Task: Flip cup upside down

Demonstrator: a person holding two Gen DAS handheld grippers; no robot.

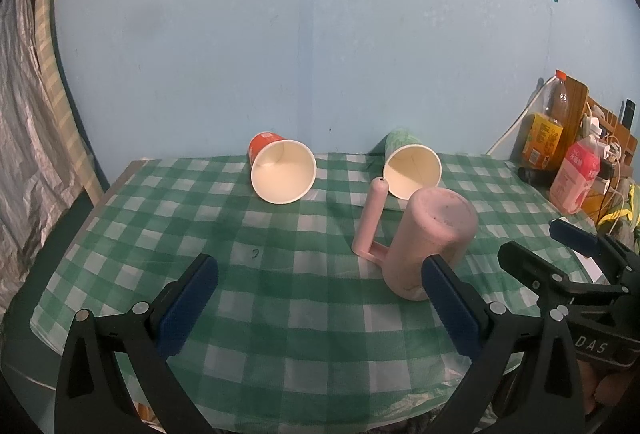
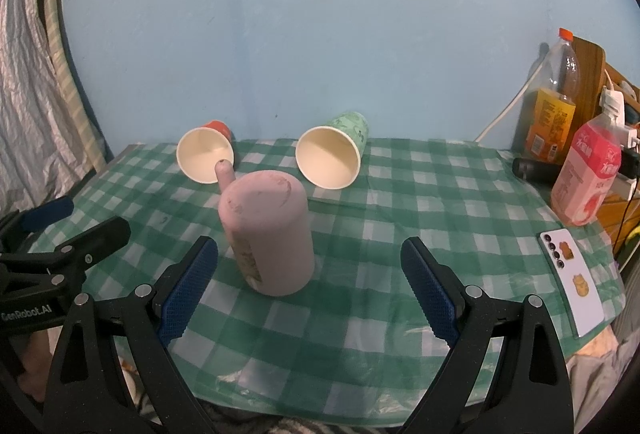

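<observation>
A pink mug [image 1: 430,242] with a straight handle stands upside down on the green checked tablecloth [image 1: 280,294]; it also shows in the right wrist view [image 2: 268,234]. My left gripper [image 1: 320,274] is open and empty, its right finger beside the mug. My right gripper [image 2: 310,262] is open and empty, the mug just ahead between its fingers, nearer the left one. An orange paper cup [image 1: 282,170] and a green paper cup [image 1: 410,168] lie on their sides at the back, mouths towards me.
Bottles [image 2: 554,106] and a pink carton [image 2: 586,178] stand at the right back. A phone [image 2: 572,278] lies at the table's right edge. The blue wall is behind. The other gripper shows at the right edge of the left wrist view [image 1: 568,266].
</observation>
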